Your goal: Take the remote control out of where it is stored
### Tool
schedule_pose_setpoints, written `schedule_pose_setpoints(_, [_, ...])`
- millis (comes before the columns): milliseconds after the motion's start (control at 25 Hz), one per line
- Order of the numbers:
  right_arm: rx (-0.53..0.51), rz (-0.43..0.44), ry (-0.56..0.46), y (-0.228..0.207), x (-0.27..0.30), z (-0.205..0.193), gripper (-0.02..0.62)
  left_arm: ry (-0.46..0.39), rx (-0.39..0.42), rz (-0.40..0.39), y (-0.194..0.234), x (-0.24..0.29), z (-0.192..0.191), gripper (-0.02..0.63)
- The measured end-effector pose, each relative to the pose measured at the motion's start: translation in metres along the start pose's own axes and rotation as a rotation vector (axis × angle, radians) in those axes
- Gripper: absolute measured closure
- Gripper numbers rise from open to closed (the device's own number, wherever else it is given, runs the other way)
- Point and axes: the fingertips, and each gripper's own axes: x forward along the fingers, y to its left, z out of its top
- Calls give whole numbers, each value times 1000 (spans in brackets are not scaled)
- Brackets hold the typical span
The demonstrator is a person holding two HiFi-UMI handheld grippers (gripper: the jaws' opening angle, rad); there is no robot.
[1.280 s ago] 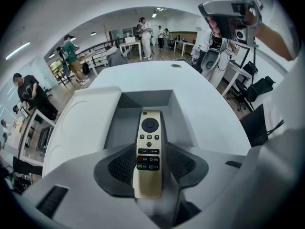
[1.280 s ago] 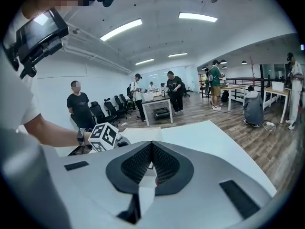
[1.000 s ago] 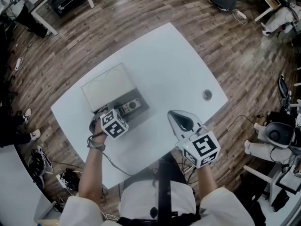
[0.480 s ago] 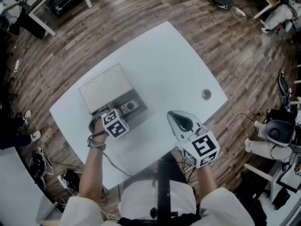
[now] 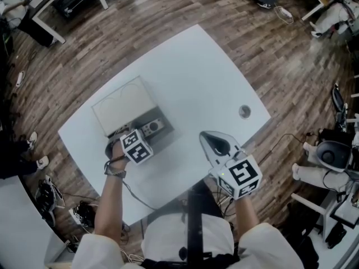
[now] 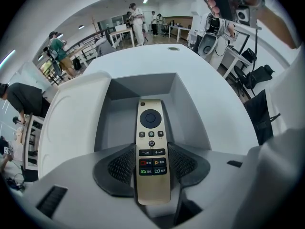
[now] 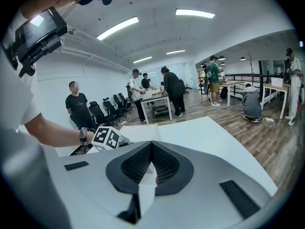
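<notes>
A gold remote control [image 6: 152, 142] with a round pad and coloured buttons lies lengthwise in the grey tray of an open box [image 6: 119, 113]. My left gripper [image 6: 152, 163] is shut on the remote's near half, with a ribbed pad pressing each long side. In the head view the remote [image 5: 152, 126] shows in the box's grey tray [image 5: 162, 132], just beyond the left gripper's marker cube [image 5: 136, 146]. My right gripper [image 5: 212, 139] hovers over the table's near edge, shut and holding nothing; its pads [image 7: 164, 163] meet.
The box's white lid [image 5: 122, 106] lies open at the far side of the tray. The white table [image 5: 196, 77] has a round cable grommet [image 5: 244, 112] at the right. Wood floor, chairs, desks and several people surround the table.
</notes>
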Motion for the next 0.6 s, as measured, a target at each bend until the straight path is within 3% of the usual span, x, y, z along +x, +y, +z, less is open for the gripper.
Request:
schedule_pose_setpoints(400, [-3, 24, -7, 3, 2, 2, 597, 11, -27, -5, 0, 3, 0, 400])
schedule_pose_setpoints(600, [-16, 33, -14, 3, -2, 7, 597, 15, -58, 29, 6, -6, -4, 400])
